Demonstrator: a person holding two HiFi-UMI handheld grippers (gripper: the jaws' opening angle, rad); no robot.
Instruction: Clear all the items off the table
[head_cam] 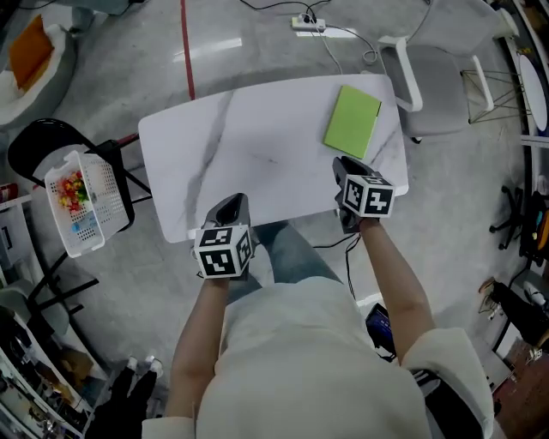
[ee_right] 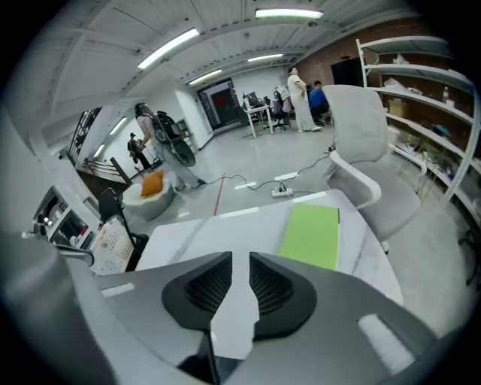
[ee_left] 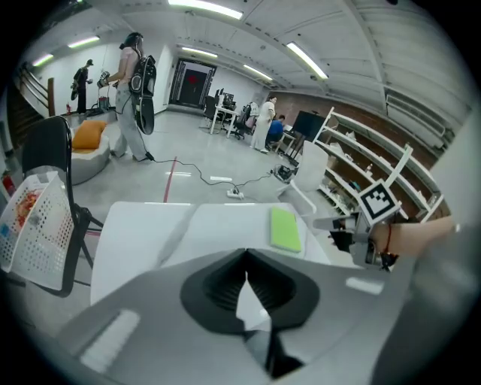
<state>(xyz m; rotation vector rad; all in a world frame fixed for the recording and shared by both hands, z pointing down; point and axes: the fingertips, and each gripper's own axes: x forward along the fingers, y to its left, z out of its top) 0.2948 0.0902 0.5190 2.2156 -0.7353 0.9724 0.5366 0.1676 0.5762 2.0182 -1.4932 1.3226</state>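
Note:
A flat green book lies on the far right part of the white marble table; it also shows as the green book in the left gripper view and the green book in the right gripper view. My left gripper hovers at the table's near edge, left of centre, its jaws shut with nothing in them. My right gripper sits just on the near side of the book. Its jaws stand slightly apart, and only bare tabletop shows in the narrow gap.
A white basket with colourful items rests on a black chair left of the table. A white office chair stands by the table's far right corner. A power strip with cables and a red floor line lie beyond.

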